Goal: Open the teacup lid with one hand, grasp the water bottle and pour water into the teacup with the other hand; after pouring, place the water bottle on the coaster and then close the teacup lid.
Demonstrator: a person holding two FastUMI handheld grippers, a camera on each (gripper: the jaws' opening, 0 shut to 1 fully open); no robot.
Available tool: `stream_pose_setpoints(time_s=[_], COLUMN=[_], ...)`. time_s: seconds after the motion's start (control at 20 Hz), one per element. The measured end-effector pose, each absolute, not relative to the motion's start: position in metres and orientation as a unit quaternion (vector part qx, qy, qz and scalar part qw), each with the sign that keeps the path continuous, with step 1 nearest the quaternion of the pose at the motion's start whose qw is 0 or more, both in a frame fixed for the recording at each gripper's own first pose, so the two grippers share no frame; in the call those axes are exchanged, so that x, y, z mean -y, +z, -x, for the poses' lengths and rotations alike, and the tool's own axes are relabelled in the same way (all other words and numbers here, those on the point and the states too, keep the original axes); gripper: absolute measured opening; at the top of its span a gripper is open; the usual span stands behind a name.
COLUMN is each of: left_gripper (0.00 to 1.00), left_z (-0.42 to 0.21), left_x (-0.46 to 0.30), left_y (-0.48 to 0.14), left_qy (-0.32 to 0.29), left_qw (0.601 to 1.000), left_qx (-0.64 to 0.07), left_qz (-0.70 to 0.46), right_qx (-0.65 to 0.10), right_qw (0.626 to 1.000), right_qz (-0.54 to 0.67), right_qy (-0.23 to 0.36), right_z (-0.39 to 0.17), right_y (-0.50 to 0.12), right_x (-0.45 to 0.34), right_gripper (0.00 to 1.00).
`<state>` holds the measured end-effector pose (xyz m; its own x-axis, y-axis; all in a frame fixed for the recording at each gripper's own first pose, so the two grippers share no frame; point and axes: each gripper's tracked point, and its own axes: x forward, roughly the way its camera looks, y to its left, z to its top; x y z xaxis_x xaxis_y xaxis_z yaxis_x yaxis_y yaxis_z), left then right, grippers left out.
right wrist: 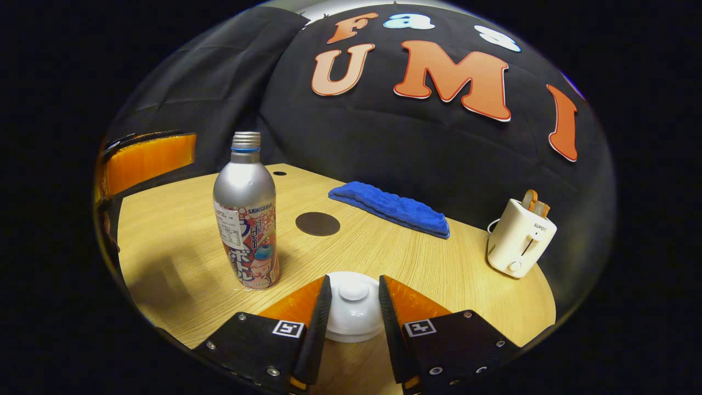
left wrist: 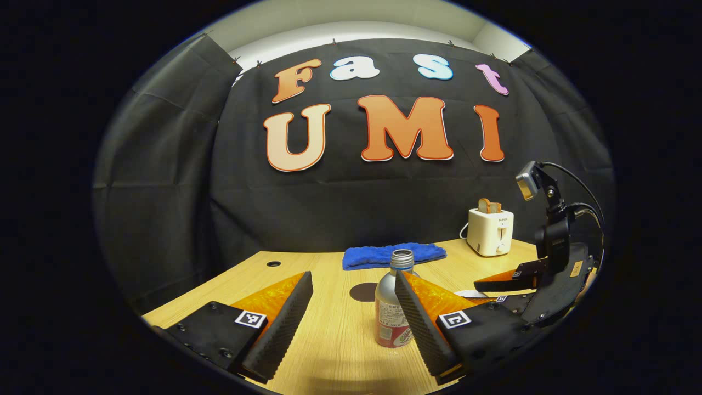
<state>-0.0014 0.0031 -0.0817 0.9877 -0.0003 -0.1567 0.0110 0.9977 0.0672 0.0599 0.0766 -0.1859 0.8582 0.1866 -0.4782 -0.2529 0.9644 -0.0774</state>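
Note:
The water bottle (left wrist: 392, 310), silver with a red label and no cap, stands on the wooden table (left wrist: 329, 340). It sits between the fingers of my open left gripper (left wrist: 352, 280), close to the right-hand finger and not pressed by either. In the right gripper view the same bottle (right wrist: 247, 219) stands at left. My right gripper (right wrist: 355, 282) is over the white teacup lid (right wrist: 354, 312), one finger on each side of its knob with small gaps. The cup under the lid is hidden. The dark round coaster (right wrist: 317, 224) lies behind the bottle.
A folded blue towel (right wrist: 392, 208) lies at the back of the table, and a white toaster (right wrist: 518, 238) with bread stands at the back right. A small hole (left wrist: 273, 264) marks the far left of the tabletop. The right gripper (left wrist: 540, 277) shows at the right of the left gripper view.

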Motion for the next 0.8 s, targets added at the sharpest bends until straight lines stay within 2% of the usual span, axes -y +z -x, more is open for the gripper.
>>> stream_pose_setpoints(time_s=[0.05,0.2,0.25,0.35,0.65,0.8], left_gripper=[0.96,0.96,1.0,1.0,0.98,1.0], left_z=[0.001,-0.003,-0.004,-0.005,-0.007,-0.008], left_x=[0.0,0.003,0.005,0.008,0.017,0.024], left_y=[-0.083,-0.088,-0.089,-0.093,-0.108,-0.114], left_qy=[-0.007,-0.014,-0.016,-0.021,-0.032,-0.042], left_qw=[0.996,0.996,0.995,0.995,0.993,0.992], left_qx=[-0.08,-0.085,-0.087,-0.09,-0.104,-0.11], left_qz=[-0.033,-0.035,-0.037,-0.04,-0.038,-0.036], right_qx=[-0.238,-0.233,-0.232,-0.234,-0.231,-0.215], right_qw=[0.961,0.961,0.961,0.962,0.963,0.967], right_qz=[0.076,0.091,0.092,0.077,0.046,0.034], right_qy=[0.119,0.119,0.117,0.12,0.134,0.133], right_z=[-0.06,-0.063,-0.065,-0.066,-0.068,-0.068], right_y=[-0.185,-0.184,-0.183,-0.184,-0.182,-0.172], right_x=[-0.078,-0.078,-0.076,-0.076,-0.075,-0.072], right_gripper=[0.52,0.4,0.38,0.28,0.22,0.22])
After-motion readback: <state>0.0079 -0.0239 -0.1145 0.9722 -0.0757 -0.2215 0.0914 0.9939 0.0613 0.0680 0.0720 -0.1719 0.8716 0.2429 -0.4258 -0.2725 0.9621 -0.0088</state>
